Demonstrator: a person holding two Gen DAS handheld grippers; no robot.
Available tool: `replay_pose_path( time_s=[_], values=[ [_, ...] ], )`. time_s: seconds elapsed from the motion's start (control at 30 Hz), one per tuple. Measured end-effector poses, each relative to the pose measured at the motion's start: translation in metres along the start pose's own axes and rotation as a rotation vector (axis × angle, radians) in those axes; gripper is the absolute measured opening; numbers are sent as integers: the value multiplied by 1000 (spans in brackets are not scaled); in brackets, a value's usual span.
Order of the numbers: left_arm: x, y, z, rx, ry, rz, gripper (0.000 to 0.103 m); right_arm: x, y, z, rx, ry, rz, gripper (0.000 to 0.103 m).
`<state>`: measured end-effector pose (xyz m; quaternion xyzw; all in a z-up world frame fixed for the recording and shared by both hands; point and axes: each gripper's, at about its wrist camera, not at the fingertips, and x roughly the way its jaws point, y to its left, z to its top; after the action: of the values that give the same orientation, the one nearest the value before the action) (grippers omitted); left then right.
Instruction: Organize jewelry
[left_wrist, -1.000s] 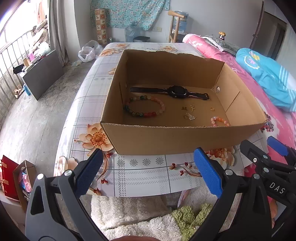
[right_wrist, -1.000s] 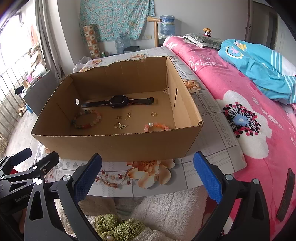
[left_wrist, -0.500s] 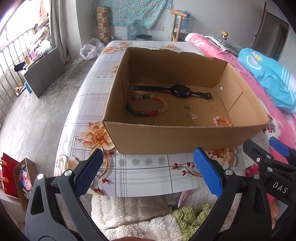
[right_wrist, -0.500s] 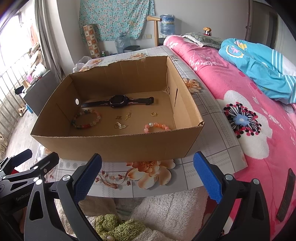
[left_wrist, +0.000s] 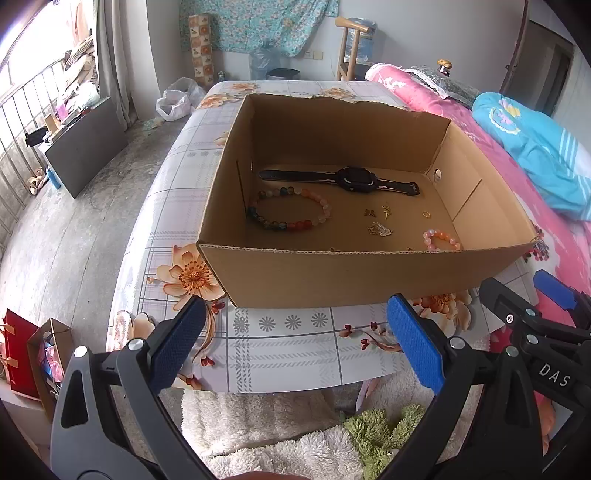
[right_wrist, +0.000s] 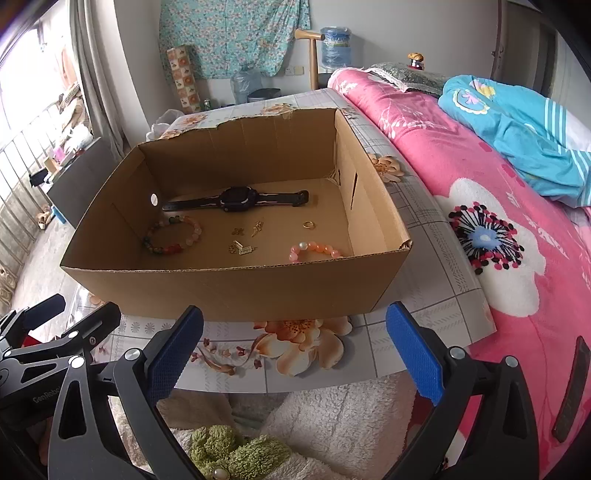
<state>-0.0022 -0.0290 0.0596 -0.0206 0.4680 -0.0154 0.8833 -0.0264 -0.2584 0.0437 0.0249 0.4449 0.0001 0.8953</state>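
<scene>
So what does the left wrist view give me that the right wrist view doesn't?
Only the left wrist view shows the red gift bag on the floor, and the right gripper at its right edge.

Only the right wrist view shows the dark flat object lying on the pink bedspread, and the left gripper at its left edge.

Both show the cardboard box holding the black watch, the multicoloured bead bracelet, the pink bead bracelet, a gold ring and small gold charms. Both grippers are open and empty.

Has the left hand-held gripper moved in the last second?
Yes, slightly. In the left wrist view the box sits a little lower and its far wall looks higher, so the left hand-held gripper seems to have risen or tilted over it, jaws open.
</scene>
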Motion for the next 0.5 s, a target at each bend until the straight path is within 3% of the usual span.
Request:
replay_pose_path(
  time_s=[0.5],
  values=[
    [1, 0, 0, 2, 2, 0, 95, -1, 0, 1, 0, -4, 5, 97]
  ],
)
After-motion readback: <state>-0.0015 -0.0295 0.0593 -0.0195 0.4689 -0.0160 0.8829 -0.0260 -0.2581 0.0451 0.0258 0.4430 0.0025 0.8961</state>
